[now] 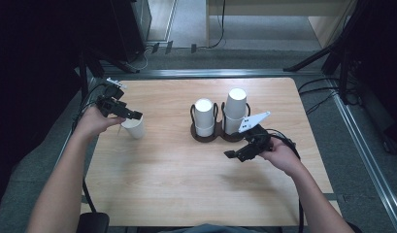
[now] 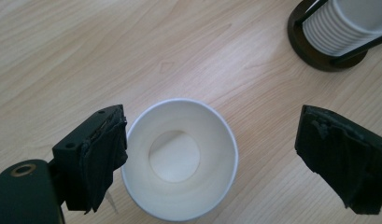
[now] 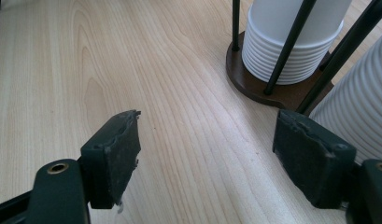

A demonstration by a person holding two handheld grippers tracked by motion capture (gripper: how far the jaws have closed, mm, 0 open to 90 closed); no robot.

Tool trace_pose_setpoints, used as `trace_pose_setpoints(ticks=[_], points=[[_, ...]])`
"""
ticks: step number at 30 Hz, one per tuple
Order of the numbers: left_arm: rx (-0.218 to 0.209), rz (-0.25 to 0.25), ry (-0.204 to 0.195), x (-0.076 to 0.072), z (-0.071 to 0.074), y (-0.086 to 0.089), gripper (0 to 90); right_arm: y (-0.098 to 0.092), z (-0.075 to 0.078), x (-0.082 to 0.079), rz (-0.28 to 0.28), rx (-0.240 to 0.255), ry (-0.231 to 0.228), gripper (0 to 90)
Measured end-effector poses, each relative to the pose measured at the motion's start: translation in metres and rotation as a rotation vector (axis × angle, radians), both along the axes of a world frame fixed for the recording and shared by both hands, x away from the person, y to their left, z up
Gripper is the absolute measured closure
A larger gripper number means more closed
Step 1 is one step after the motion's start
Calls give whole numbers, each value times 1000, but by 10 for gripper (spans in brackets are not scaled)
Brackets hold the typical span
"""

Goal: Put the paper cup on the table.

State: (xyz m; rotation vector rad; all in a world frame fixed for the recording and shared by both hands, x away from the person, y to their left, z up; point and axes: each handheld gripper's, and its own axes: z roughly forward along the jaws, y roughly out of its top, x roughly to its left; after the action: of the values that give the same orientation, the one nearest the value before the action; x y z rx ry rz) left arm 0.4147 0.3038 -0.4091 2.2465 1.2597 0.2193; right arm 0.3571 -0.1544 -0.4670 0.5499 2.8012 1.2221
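While resting on the tabletop (image 1: 186, 184), the cup (image 1: 133, 127) is standing upright w/ left gripper (image 1: 129, 115) hanging over it, jaws apart, one touching its rim; right gripper (image 1: 237, 155) is hovering open near the holder (image 1: 210, 134).

Single white paper cup (image 1: 133, 127), standing upright and mouth-up on the wooden table (image 1: 186, 194), near the left edge and about midway between the far and near edges. Empty inside, with a round flat bottom and a thin rolled rim (image 2: 179, 158); walls tapering toward the base. Seen from above between the spread jaws of the left gripper (image 2: 212, 158), one jaw just beside the rim, the other well apart. Well apart from the stacked cups at table centre.
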Motion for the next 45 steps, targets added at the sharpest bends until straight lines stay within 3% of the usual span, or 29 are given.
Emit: trace_pose_setpoints(ticks=[5,11,13,19,25,36,45], points=[[-21,-19,-27,-2,6,-8,122,-1,0,0,1,-1,0,231],[-33,-47,-55,-4,11,-29,126,-1,0,0,3,-4,0,231],[-59,-50,-67,-5,14,-35,130,-1,0,0,3,-4,1,231],[-80,-88,-84,-9,16,-53,131,-1,0,-1,1,-5,-1,231],[-90,-131,-110,-18,6,-72,137,-2,0,-1,2,-6,-2,231],[-152,-165,-102,-37,-13,-89,137,-2,-2,-1,3,-10,-5,231],[-180,-208,-117,-55,-17,-104,140,-2,-3,-1,1,-12,2,230]])
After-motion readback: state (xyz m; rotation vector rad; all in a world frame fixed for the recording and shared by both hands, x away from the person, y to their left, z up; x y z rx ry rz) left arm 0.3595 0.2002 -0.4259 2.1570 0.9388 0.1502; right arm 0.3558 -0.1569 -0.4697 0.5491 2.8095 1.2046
